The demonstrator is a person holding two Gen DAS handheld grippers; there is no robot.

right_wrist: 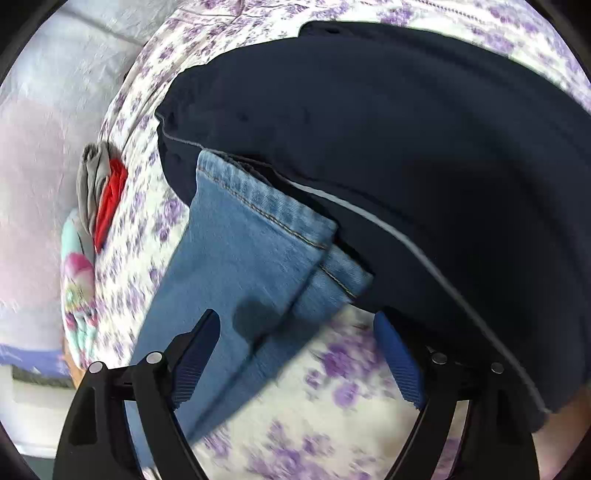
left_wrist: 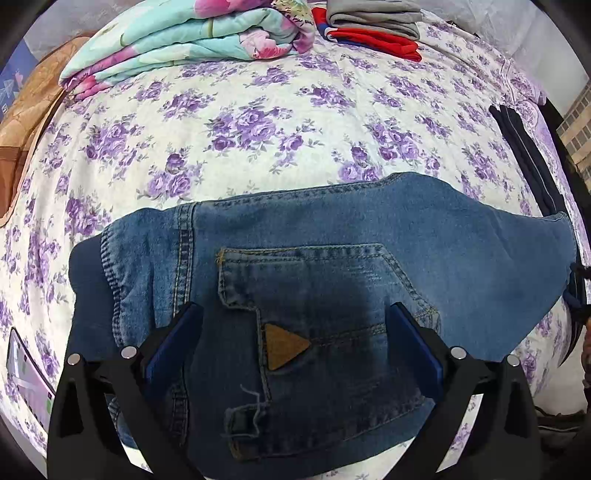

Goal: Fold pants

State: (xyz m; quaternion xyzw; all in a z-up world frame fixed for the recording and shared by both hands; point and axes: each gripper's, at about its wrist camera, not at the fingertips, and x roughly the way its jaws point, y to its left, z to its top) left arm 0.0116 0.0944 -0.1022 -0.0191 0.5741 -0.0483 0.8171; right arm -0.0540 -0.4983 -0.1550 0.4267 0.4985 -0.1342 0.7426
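Observation:
The blue jeans (left_wrist: 332,258) lie on the floral bed sheet (left_wrist: 236,122), folded lengthwise, back pocket with a brown triangle patch (left_wrist: 284,345) facing up. My left gripper (left_wrist: 293,332) is open, its blue pads spread over the pocket near the waist, holding nothing. In the right wrist view the leg hems of the jeans (right_wrist: 258,236) lie stacked, partly over a dark navy garment (right_wrist: 424,166). My right gripper (right_wrist: 297,339) is open just above the leg end, not gripping it.
A folded floral quilt (left_wrist: 192,37) and folded grey and red clothes (left_wrist: 373,29) lie at the far side of the bed. The navy garment also shows at the right bed edge (left_wrist: 528,158). A phone (left_wrist: 26,373) lies at the left. A brown headboard (left_wrist: 22,122) stands left.

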